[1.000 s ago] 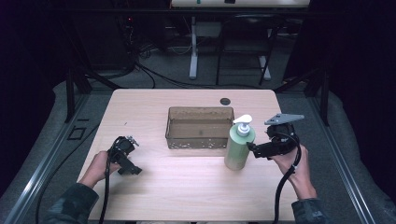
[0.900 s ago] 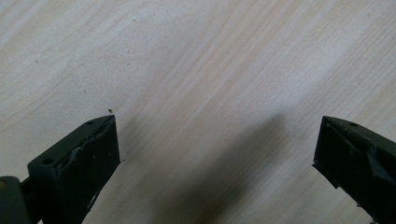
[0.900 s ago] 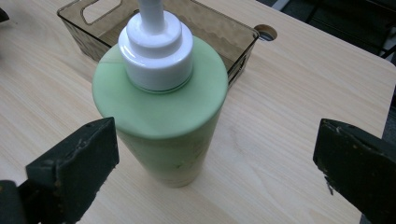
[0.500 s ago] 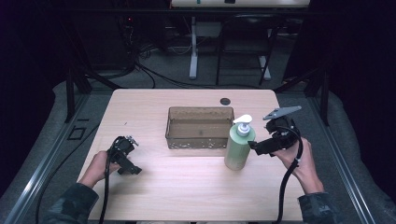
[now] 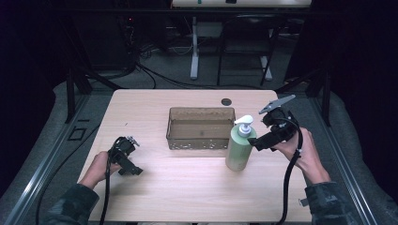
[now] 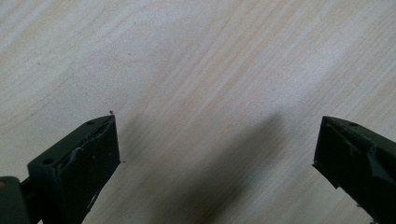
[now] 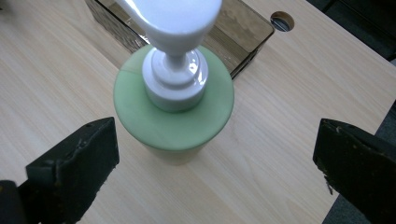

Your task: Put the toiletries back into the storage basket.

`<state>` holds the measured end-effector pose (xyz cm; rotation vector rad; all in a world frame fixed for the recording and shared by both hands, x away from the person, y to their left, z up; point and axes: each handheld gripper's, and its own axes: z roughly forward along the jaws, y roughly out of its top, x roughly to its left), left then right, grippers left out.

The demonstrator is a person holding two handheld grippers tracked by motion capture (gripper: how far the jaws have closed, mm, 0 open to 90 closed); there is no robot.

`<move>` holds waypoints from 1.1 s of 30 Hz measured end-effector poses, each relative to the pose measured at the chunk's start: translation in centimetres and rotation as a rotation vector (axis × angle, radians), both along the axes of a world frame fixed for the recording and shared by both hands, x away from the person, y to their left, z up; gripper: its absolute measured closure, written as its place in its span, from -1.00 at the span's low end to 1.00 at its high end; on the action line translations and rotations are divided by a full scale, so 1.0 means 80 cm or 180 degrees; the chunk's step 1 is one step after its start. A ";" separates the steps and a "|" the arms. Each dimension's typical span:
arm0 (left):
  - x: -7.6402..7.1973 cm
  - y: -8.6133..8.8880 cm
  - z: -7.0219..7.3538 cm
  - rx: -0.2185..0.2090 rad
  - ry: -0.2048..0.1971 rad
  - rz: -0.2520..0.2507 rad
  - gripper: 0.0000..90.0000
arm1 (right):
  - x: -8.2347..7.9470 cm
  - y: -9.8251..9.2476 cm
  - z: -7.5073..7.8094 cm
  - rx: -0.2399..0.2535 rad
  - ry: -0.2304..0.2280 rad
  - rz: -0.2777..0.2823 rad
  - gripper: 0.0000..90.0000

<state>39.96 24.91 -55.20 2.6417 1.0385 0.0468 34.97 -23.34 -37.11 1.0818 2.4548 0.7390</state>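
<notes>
The right tool (image 5: 257,144) hangs just right of the green bottle (image 5: 240,149), raised off the worktop (image 5: 187,187) and tipped down toward it, with the grey plate (image 5: 277,104) on top pointing far and right. In the right gripper view its jaws are spread wide, one on each side of the bottle (image 7: 173,107), and neither touches it; the tool (image 7: 215,158) grips nothing. That view looks down on the bottle's flat green shoulder and the white pump (image 7: 175,28), whose spout reaches toward the far side.

The bottle stands upright on the worktop, right of centre, just off the near right corner of the brown tray (image 5: 201,127). Whether it touches the tray wall is hard to tell from the high view; in the right gripper view the tray (image 7: 243,32) lies right behind it. The tray sits in the middle of the worktop. A small dark round hole (image 5: 226,101) lies beyond the tray, near the far edge.

The left tool (image 5: 133,171) is at the near left of the worktop, well apart from the bottle and tray, held low by the left hand (image 5: 99,166). In the left gripper view its jaws are spread, with bare wood (image 6: 201,84) between them and a soft shadow beneath the tool (image 6: 217,140). A black cable (image 5: 288,183) trails from the right tool toward the near edge.
</notes>
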 end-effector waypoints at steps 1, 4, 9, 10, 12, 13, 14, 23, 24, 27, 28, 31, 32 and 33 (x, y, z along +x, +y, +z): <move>0.000 0.000 0.000 0.0000 0.0000 0.0000 -1.00 | 0.000 0.000 0.000 0.0000 0.0000 0.0000 -1.00; 0.000 0.000 0.000 0.0008 0.0000 0.0001 -1.00 | 0.006 0.006 0.007 -0.0035 0.0037 0.0101 -1.00; 0.000 -0.002 -0.001 0.0007 0.0002 -0.0012 -1.00 | 0.014 0.014 0.014 -0.0122 0.0145 0.0218 -0.98; 0.000 -0.002 -0.001 0.0008 0.0005 -0.0009 -1.00 | 0.016 0.016 0.015 -0.0138 0.0165 0.0242 -0.97; 0.000 -0.002 -0.001 0.0018 -0.0002 -0.0005 -1.00 | 0.018 0.017 0.017 -0.0162 0.0182 0.0260 -0.96; 0.001 -0.001 -0.001 0.0018 -0.0001 -0.0007 -1.00 | 0.022 0.021 0.022 -0.0228 0.0202 0.0322 -0.89; 0.001 -0.001 -0.001 0.0018 -0.0001 -0.0007 -1.00 | 0.023 0.023 0.024 -0.0247 0.0210 0.0356 -0.86; 0.001 -0.001 -0.001 0.0024 0.0012 -0.0007 -1.00 | 0.035 0.043 0.040 -0.0498 0.0248 0.0620 -0.46; 0.001 -0.001 -0.001 0.0025 0.0011 -0.0008 -1.00 | 0.037 0.044 0.041 -0.0521 0.0246 0.0645 -0.42; 0.001 -0.002 -0.001 0.0024 0.0003 -0.0008 -1.00 | 0.041 0.049 0.044 -0.0590 0.0284 0.0730 -0.31; 0.001 -0.002 -0.001 0.0024 0.0003 -0.0008 -1.00 | 0.043 0.051 0.045 -0.0620 0.0303 0.0770 -0.27; 0.002 -0.004 -0.004 0.0046 0.0038 -0.0011 -1.00 | 0.045 0.055 0.047 -0.0697 0.0347 0.0839 -0.18; 0.002 -0.005 -0.004 0.0048 0.0049 -0.0030 -1.00 | 0.047 0.057 0.049 -0.0743 0.0362 0.0871 -0.15; 0.002 -0.005 -0.003 0.0048 0.0043 -0.0041 -1.00 | 0.048 0.059 0.050 -0.0808 0.0418 0.0918 -0.11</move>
